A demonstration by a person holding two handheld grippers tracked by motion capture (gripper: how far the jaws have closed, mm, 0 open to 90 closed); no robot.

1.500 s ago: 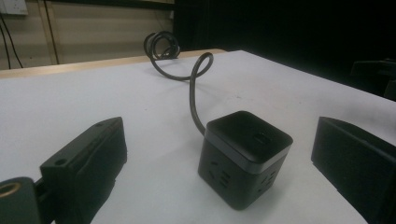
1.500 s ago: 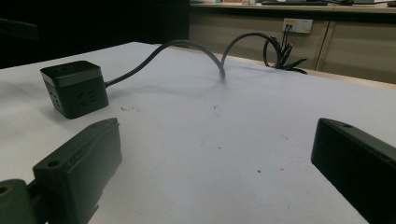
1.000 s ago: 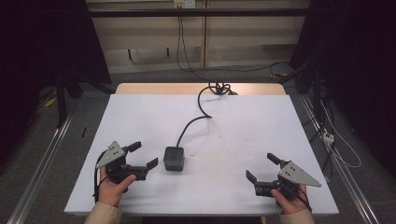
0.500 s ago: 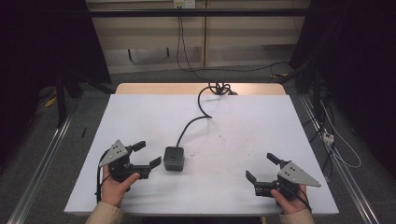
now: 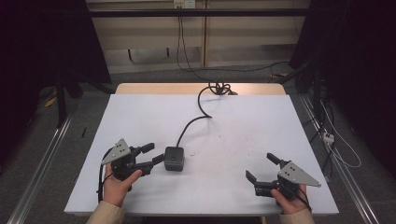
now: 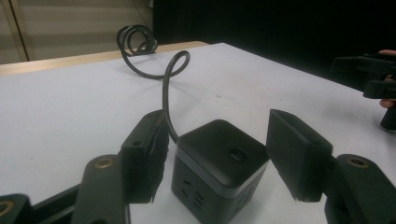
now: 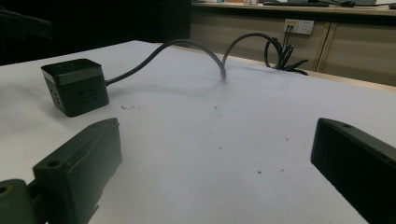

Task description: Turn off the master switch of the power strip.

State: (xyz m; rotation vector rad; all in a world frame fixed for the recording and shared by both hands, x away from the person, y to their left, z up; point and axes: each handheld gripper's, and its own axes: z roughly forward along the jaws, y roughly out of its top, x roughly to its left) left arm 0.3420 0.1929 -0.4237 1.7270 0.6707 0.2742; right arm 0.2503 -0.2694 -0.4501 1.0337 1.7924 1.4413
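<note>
On the white desk (image 5: 243,140), the left gripper (image 5: 154,155) straddles the black cube-shaped power socket (image 5: 173,158) with jaws spread, not touching; the right gripper (image 5: 264,168) rests well apart, jaws released.

Your surface (image 5: 261,126) is a white sheet over a wooden top, with a strip of bare wood showing along the far edge at 12 o'clock. A black cube-shaped power block (image 5: 173,158) sits on it at about 8 o'clock from the middle. Its dark cord (image 5: 189,123) runs away from the block toward 12 o'clock, arches up in a loop, and ends in a coiled bundle on the wooden strip. A few small dark specks (image 7: 128,108) dot the white near the block.
</note>
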